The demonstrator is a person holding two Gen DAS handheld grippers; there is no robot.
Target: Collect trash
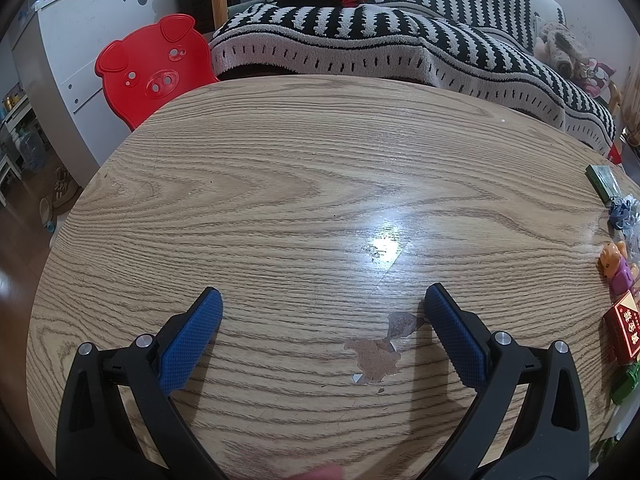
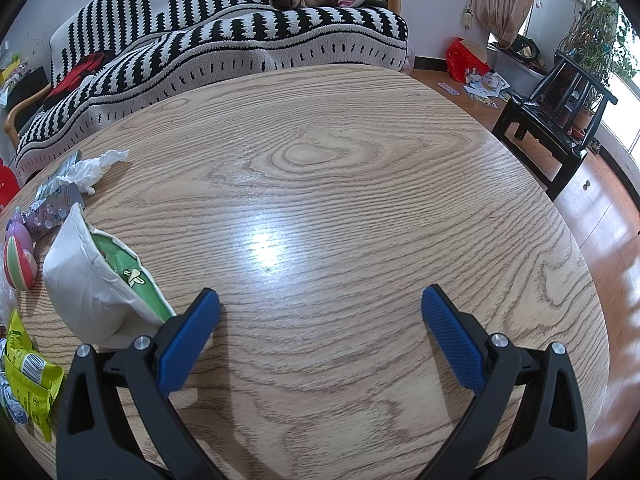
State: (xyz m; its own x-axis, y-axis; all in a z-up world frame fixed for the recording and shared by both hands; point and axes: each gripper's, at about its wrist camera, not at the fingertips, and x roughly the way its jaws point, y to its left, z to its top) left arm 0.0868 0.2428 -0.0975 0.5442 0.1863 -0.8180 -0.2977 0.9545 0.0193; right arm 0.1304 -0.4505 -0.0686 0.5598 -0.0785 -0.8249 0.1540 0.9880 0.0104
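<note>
My left gripper (image 1: 322,300) is open and empty over the wooden table (image 1: 280,184), with no trash between its fingers. At the right edge of its view lie a crumpled wrapper (image 1: 622,210), a green box (image 1: 604,182) and a red box (image 1: 628,330). My right gripper (image 2: 320,300) is open and empty over the table (image 2: 360,168). A crushed white paper bowl with a green lid (image 2: 96,280) lies on its side just left of the left fingertip. A crumpled tissue (image 2: 94,170), a yellow-green wrapper (image 2: 30,368) and foil packets (image 2: 54,196) lie further left.
A small bear toy (image 1: 616,268) and a striped ball (image 2: 18,262) sit among the litter. A red pig chair (image 1: 154,68) and a striped sofa (image 1: 400,40) stand behind the table. A black chair (image 2: 556,108) stands to the right. The veneer is chipped (image 1: 378,354).
</note>
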